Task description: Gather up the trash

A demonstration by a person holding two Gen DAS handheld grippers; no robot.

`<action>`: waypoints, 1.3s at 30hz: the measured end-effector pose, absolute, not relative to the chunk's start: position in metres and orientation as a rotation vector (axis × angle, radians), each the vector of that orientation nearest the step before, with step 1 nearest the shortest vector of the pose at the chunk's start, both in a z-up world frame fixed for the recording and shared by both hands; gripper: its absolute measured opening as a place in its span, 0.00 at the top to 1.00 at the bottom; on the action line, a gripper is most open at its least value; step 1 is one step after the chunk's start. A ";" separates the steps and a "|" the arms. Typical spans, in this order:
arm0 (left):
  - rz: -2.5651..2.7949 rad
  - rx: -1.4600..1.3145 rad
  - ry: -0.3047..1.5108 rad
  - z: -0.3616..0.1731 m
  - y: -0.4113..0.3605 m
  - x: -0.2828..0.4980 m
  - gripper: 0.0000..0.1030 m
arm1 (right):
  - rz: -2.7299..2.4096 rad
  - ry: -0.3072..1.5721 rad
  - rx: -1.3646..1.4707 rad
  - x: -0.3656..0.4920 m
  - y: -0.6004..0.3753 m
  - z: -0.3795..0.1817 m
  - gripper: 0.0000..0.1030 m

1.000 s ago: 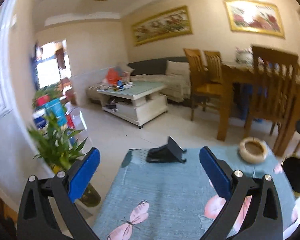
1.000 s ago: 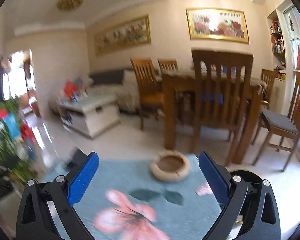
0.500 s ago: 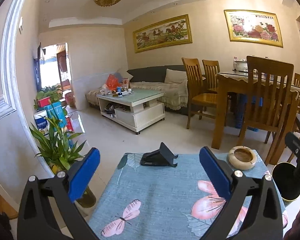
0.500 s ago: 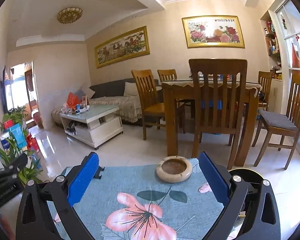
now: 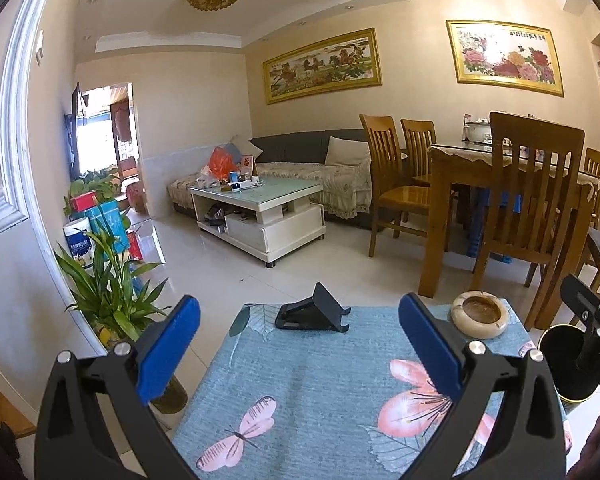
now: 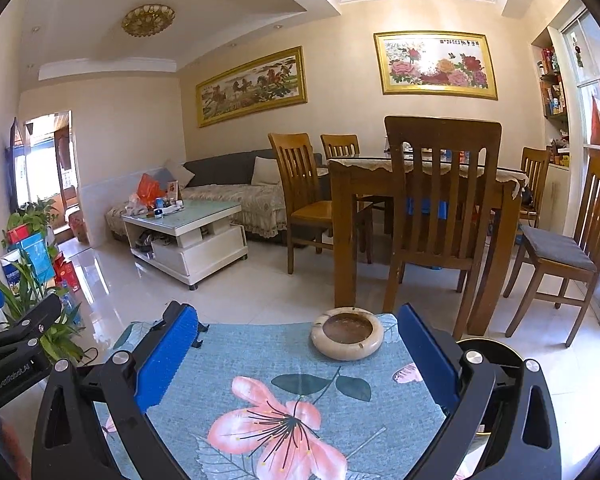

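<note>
A small table with a blue floral cloth lies under both grippers. A round beige ashtray sits at its far right, also in the left wrist view. A black phone stand sits at the far left edge. A black round bin with a gold rim stands on the floor right of the table, also in the right wrist view. My left gripper is open and empty above the cloth. My right gripper is open and empty, short of the ashtray. I see no loose trash on the cloth.
A potted plant stands left of the table. A wooden dining table with chairs is ahead right. A white coffee table with clutter and a sofa are farther back. Tiled floor lies between.
Both views have steadied and tilted up slightly; the blur is gone. The right gripper now shows at the right edge of the left wrist view. Both stay open.
</note>
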State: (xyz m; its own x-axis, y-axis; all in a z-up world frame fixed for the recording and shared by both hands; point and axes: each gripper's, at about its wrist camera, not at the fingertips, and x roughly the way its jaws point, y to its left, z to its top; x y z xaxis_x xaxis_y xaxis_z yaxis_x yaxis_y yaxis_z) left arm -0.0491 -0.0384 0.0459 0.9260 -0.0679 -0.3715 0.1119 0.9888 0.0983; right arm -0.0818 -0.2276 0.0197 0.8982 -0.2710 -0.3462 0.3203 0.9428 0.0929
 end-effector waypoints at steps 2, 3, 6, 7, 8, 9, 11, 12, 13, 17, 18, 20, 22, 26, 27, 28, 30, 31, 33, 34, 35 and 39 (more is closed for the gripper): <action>-0.096 0.115 0.379 0.046 -0.037 -0.048 0.03 | -0.301 0.339 0.144 -0.082 -0.226 0.021 0.03; -0.096 0.115 0.380 0.046 -0.037 -0.048 0.03 | -0.299 0.339 0.143 -0.082 -0.226 0.022 0.03; -0.093 0.119 0.378 0.047 -0.037 -0.048 0.03 | -0.298 0.339 0.143 -0.082 -0.226 0.022 0.03; -0.094 0.120 0.377 0.047 -0.037 -0.049 0.03 | -0.297 0.339 0.143 -0.082 -0.226 0.022 0.03; -0.094 0.120 0.377 0.047 -0.037 -0.049 0.03 | -0.298 0.339 0.141 -0.081 -0.225 0.022 0.03; -0.095 0.119 0.377 0.047 -0.037 -0.048 0.03 | -0.298 0.339 0.141 -0.081 -0.225 0.022 0.03; -0.099 0.118 0.378 0.047 -0.036 -0.048 0.03 | -0.295 0.341 0.144 -0.081 -0.225 0.022 0.03; -0.100 0.116 0.378 0.047 -0.036 -0.048 0.03 | -0.292 0.342 0.145 -0.081 -0.225 0.023 0.03; -0.102 0.115 0.378 0.047 -0.036 -0.049 0.03 | -0.290 0.342 0.144 -0.082 -0.225 0.024 0.03; -0.103 0.115 0.377 0.047 -0.035 -0.049 0.03 | -0.288 0.343 0.146 -0.082 -0.225 0.024 0.03; -0.103 0.114 0.377 0.047 -0.035 -0.049 0.03 | -0.285 0.344 0.150 -0.082 -0.225 0.025 0.03; -0.105 0.111 0.377 0.047 -0.035 -0.049 0.03 | -0.284 0.344 0.147 -0.083 -0.225 0.026 0.03; -0.104 0.113 0.377 0.047 -0.035 -0.049 0.03 | -0.283 0.343 0.146 -0.083 -0.225 0.027 0.03; -0.105 0.115 0.377 0.047 -0.035 -0.050 0.03 | -0.282 0.343 0.144 -0.084 -0.227 0.027 0.03; -0.105 0.115 0.377 0.047 -0.035 -0.050 0.03 | -0.282 0.345 0.145 -0.084 -0.228 0.027 0.03; -0.105 0.115 0.376 0.047 -0.035 -0.050 0.03 | -0.282 0.345 0.149 -0.084 -0.228 0.026 0.03; -0.105 0.114 0.376 0.047 -0.035 -0.050 0.03 | -0.283 0.344 0.148 -0.084 -0.228 0.026 0.03; -0.106 0.115 0.376 0.048 -0.035 -0.050 0.03 | -0.283 0.345 0.149 -0.085 -0.228 0.027 0.03; -0.106 0.114 0.377 0.047 -0.035 -0.050 0.03 | -0.284 0.342 0.147 -0.085 -0.229 0.028 0.03; -0.106 0.114 0.376 0.047 -0.035 -0.050 0.03 | -0.284 0.342 0.145 -0.085 -0.229 0.027 0.03; -0.107 0.113 0.376 0.047 -0.035 -0.051 0.03 | -0.284 0.341 0.145 -0.085 -0.229 0.027 0.03; -0.107 0.115 0.375 0.048 -0.035 -0.051 0.03 | -0.284 0.345 0.145 -0.085 -0.230 0.027 0.03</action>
State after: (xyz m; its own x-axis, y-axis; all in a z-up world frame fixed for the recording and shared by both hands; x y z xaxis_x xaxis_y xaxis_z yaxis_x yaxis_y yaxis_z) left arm -0.0505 -0.0351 0.0477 0.9251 -0.0825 -0.3707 0.1250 0.9879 0.0921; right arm -0.0855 -0.2301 0.0274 0.9021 -0.2493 -0.3522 0.2983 0.9501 0.0917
